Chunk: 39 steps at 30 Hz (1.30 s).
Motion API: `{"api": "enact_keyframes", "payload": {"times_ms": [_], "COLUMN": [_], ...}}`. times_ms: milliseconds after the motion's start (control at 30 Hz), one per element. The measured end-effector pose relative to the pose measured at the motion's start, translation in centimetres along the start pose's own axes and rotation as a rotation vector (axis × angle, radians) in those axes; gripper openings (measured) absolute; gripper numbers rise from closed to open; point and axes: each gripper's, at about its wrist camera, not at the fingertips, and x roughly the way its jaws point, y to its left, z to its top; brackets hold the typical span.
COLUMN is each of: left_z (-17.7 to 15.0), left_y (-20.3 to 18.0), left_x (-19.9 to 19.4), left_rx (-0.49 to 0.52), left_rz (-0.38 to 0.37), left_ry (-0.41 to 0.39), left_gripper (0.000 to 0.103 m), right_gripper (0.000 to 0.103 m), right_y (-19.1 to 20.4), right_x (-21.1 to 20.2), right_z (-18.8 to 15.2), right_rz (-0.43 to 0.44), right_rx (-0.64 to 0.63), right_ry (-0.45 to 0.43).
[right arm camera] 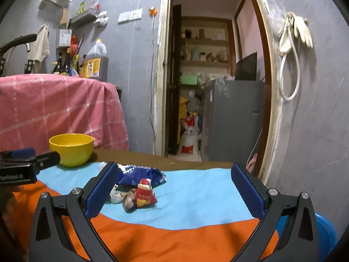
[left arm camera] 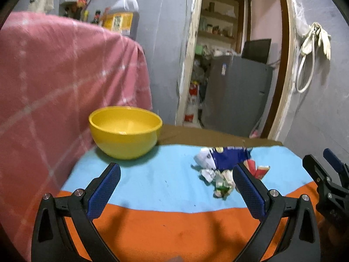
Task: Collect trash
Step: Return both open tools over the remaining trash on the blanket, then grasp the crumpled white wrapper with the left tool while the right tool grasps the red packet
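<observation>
Apparently unheld: crumpled wrappers (right arm camera: 139,191), grippers agape.

Left claw (left arm camera: 176,178) – right claw (right arm camera: 174,178) – agape

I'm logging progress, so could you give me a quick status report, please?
Left gripper and right gripper open, empty. Wrappers piled on blue cloth; yellow bowl looks empty. Nothing in the way.

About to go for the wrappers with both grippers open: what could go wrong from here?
1. The trash pile is several loose pieces overlapping; one pinch may leave scraps behind.
2. The left gripper and right gripper converge on the same pile and could collide.
3. The yellow bowl looks light; a nudge may shift it.
</observation>
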Motion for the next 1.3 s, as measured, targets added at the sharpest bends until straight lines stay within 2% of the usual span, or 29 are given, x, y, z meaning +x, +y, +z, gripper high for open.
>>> {"api": "enact_keyframes", "payload": {"times_ms": [133,267,367,433,600,700,867,933,1000,1300], "left_z": [-0.1,-0.3,-0.4,-0.6,-0.6,-0.4,-0.4,-0.5,-0.5,-0.4], "left_y": [-0.1,-0.4,-1.0,-1.7,-2.9,-3.6,-3.9,-3.6,-3.3,-1.0], "left_x": [1.3,2.4,3.0,3.7,5.2,6.3,7.8,8.0,8.0,7.3], "left_rx": [-0.011,-0.021,-0.005,0.022,0.050,0.066,0.053,0.041,0.023,-0.078], "left_rz": [-0.032,-0.096,-0.130,-0.149,-0.192,-0.214,-0.239,-0.254,-0.279,-0.316], "left_ry": [0.079,0.138,0.177,0.210,0.271,0.312,0.359,0.372,0.378,0.380], "left_gripper": [0.101,0.100,0.099,0.091,0.074,0.066,0.044,0.030,0.022,0.020], "right_gripper": [0.103,0.103,0.103,0.101,0.081,0.073,0.060,0.059,0.058,0.058], "right_y": [-0.6,-1.6,-2.2,-2.4,-1.8,-1.6,-2.0,-2.2,-2.3,-1.9], "right_x": [1.1,2.7,3.0,3.2,4.1,4.8,6.2,6.5,6.7,7.0], "right_z": [0.0,-0.2,-0.1,-0.1,-0.4,-0.5,-0.8,-0.9,-1.0,-1.3], "right_rz": [0.021,0.043,0.057,0.068,0.105,0.124,0.167,0.183,0.193,0.230], "right_rx": [0.032,0.085,0.124,0.135,0.106,0.094,0.115,0.130,0.142,0.135], "right_ry": [0.057,0.136,0.151,0.156,0.209,0.249,0.322,0.346,0.360,0.391]}}
